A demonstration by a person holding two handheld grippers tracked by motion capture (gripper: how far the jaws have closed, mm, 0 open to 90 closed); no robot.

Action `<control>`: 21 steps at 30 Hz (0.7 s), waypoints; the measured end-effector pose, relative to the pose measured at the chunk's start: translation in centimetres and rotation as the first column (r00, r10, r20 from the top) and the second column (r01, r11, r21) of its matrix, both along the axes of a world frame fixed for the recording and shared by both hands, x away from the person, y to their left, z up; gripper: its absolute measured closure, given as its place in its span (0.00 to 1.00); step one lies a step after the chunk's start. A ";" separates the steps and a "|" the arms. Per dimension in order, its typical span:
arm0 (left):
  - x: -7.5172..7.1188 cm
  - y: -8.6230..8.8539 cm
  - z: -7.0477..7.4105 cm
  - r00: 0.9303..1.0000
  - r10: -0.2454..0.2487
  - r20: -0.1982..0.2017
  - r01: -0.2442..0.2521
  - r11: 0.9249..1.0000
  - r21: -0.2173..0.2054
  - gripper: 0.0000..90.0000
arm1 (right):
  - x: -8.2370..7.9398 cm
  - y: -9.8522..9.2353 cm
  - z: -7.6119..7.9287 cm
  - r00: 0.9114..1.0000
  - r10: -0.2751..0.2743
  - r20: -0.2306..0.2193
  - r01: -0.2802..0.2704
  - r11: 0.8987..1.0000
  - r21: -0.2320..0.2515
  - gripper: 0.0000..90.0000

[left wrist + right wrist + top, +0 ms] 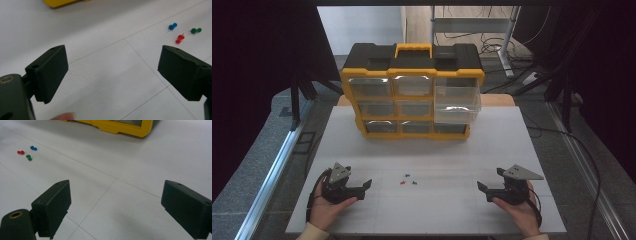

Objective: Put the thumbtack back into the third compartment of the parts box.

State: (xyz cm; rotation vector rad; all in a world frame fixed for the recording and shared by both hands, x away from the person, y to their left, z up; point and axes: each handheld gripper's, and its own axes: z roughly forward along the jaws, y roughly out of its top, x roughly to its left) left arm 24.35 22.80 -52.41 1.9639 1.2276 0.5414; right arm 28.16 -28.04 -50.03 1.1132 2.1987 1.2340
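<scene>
Now both grippers rest low on the white tabletop [432,210], left gripper [362,189] and right gripper [486,191] each with fingers spread wide and empty, poised to start. Between them lie three small plastic pushpins: blue pushpin [172,26], red pushpin [179,38], green pushpin [196,30], close together mid-table. Behind stands the yellow-and-black drawer organizer [412,92], one clear drawer [456,105] pulled out, likely awaiting pins.
</scene>
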 end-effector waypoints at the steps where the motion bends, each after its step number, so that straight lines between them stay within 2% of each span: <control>1: -0.1 0.0 0.0 1.000 -0.002 0.000 0.002 1.000 -0.001 0.11 | 0.0 0.0 0.0 1.000 -0.001 0.000 0.001 1.000 0.002 0.11; 6: -0.3 0.2 0.1 1.000 0.011 0.010 -0.011 1.000 -0.007 0.11 | 0.4 0.0 -0.2 1.000 -0.013 -0.010 0.013 1.000 0.001 0.11; 11: -0.2 -0.2 0.0 1.000 -0.005 0.006 0.005 1.000 0.007 0.11 | 0.4 0.1 -0.3 1.000 0.007 -0.009 -0.007 1.000 0.000 0.11; 16: -0.3 0.2 0.0 1.000 -0.002 0.018 0.002 1.000 -0.002 0.11 | 0.6 0.5 -0.4 1.000 0.004 -0.018 -0.004 1.000 -0.011 0.12; 21: -0.4 0.3 -0.2 1.000 -0.010 0.011 0.010 1.000 0.000 0.12 | 0.6 0.8 -0.5 1.000 0.010 -0.021 -0.010 1.000 -0.016 0.12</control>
